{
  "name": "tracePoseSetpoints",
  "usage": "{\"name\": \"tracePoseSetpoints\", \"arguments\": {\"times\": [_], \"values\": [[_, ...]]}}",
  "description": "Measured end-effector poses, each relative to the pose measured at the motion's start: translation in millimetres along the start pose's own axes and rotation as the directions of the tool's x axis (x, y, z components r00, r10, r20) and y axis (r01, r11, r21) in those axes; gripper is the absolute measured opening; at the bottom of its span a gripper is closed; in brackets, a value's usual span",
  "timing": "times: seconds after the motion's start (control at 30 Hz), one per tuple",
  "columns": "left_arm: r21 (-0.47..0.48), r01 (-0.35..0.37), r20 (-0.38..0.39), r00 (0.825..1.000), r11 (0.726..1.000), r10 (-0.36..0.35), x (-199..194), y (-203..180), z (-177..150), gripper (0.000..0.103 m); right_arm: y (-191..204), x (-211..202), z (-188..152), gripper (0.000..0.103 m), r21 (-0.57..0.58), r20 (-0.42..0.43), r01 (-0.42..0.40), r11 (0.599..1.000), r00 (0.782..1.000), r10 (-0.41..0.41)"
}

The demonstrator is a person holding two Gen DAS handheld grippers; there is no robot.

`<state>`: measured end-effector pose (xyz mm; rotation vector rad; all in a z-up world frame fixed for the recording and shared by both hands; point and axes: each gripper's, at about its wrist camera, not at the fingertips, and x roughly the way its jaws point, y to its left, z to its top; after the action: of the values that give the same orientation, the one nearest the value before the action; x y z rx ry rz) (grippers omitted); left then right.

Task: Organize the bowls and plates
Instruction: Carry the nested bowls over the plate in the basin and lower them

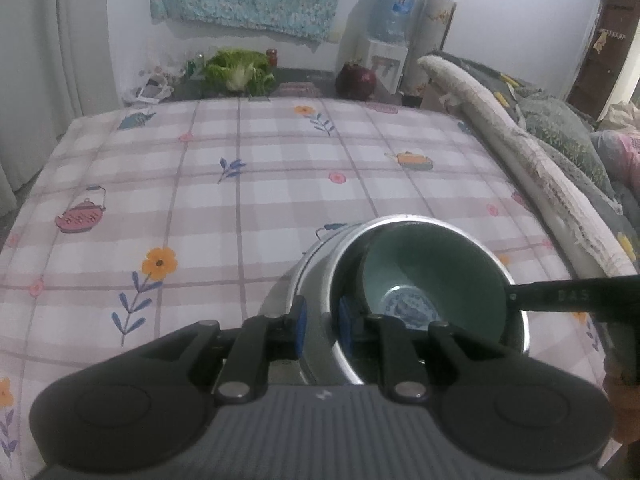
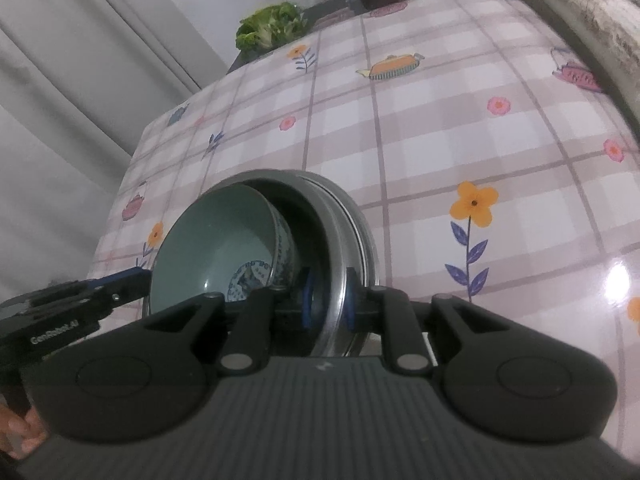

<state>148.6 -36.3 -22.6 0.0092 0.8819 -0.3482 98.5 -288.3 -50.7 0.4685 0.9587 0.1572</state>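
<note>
A steel bowl (image 1: 316, 280) holds a green ceramic bowl (image 1: 432, 268) with a blue pattern at its bottom. My left gripper (image 1: 322, 326) is shut on the steel bowl's near rim, one blue pad outside and one inside. The right gripper's arm enters that view from the right at the bowl's far rim (image 1: 560, 296). In the right wrist view, my right gripper (image 2: 328, 306) is shut on the steel bowl's rim (image 2: 340, 240), and the green bowl (image 2: 212, 248) leans inside it. The left gripper (image 2: 80, 300) shows at the left. Both bowls are tilted above the table.
The table (image 1: 240, 184) has a pink checked cloth with flowers and teapots. A cabbage (image 1: 240, 68) and a dark red onion (image 1: 356, 78) lie beyond its far edge. A rolled blanket (image 1: 520, 148) runs along the right side. Curtains (image 2: 60, 80) hang at the left.
</note>
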Motion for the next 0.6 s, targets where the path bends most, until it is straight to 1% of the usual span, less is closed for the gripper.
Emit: {"name": "tracePoseSetpoints", "arguments": {"times": [0.1, 0.2, 0.3, 0.43, 0.5, 0.6], "values": [[-0.008, -0.004, 0.021, 1.0, 1.0, 0.004, -7.4, 4.9, -1.3, 0.018, -1.0, -1.7, -0.6, 0.016, 0.005, 0.011, 0.0, 1.0, 1.0, 0.0], [-0.023, -0.009, 0.038, 0.999, 1.0, 0.009, -15.0, 11.4, -3.9, 0.02, 0.4, -1.2, -4.4, 0.018, 0.002, 0.024, 0.001, 1.0, 1.0, -0.001], [-0.044, -0.01, 0.047, 0.999, 0.999, 0.012, -19.7, 16.6, -5.4, 0.022, 4.4, -0.5, -7.9, 0.019, -0.014, 0.039, 0.01, 1.0, 0.999, -0.009], [-0.072, -0.012, 0.048, 0.999, 0.997, 0.015, -21.2, 23.9, -7.8, 0.023, 6.2, 1.0, -8.3, 0.018, -0.005, 0.044, 0.0, 1.0, 0.999, 0.001], [-0.08, -0.009, 0.044, 0.999, 0.997, 0.013, -20.7, 25.8, -9.5, 0.025, 6.2, 1.5, -7.7, 0.018, 0.001, 0.046, -0.003, 1.0, 0.999, 0.003], [-0.077, -0.01, 0.036, 0.999, 0.997, 0.013, -20.1, 26.0, -12.0, 0.031, 6.4, 1.5, -7.6, 0.018, 0.004, 0.046, -0.005, 1.0, 0.999, 0.004]]}}
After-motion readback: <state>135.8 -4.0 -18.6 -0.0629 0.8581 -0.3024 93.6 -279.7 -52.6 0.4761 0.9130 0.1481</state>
